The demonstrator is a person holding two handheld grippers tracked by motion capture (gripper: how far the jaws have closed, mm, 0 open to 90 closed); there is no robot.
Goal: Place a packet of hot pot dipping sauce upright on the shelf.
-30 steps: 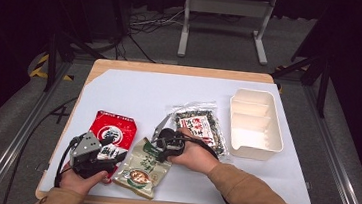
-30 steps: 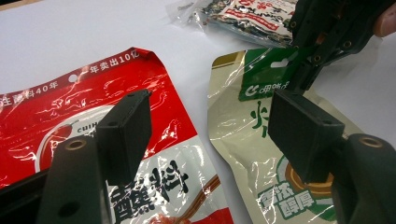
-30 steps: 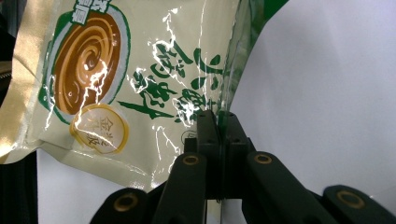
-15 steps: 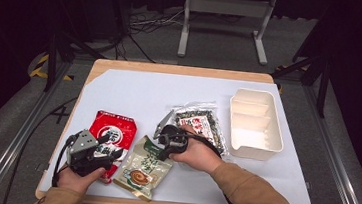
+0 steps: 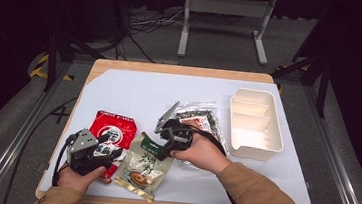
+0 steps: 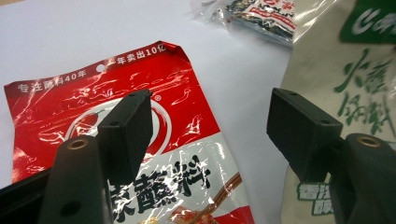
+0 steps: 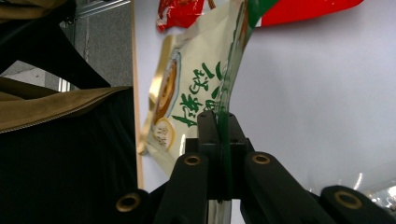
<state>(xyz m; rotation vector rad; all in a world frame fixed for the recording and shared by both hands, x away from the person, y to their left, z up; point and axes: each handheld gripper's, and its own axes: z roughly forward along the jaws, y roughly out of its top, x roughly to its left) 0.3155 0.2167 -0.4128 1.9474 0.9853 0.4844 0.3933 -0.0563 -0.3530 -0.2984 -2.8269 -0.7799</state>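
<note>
We are noting glossy, crinkled plastic film on the red packet (image 6: 116, 121) and a smoother sheen on the cream-and-green pouch (image 5: 143, 167). The clear bag (image 5: 202, 119) is looking thin and shiny. The white tray (image 5: 255, 125) is appearing as matt moulded plastic. The table's wooden edge (image 5: 182, 70) is showing under matt white paper (image 5: 135, 90). The right gripper (image 7: 219, 126) is showing matt black plastic.

The red packet (image 6: 116, 135) under the left gripper (image 6: 210, 135) bears white print along its top edge: 专注蘸料40年 and 一年卖出10亿. Lower down, just behind the gripper's near jaw, large black characters read 蘸料. The cream packet (image 6: 355, 93) beside its far jaw carries green brush characters, too cut off to read. The clear bag (image 6: 261, 14) beyond has a red label, illegible.
</note>
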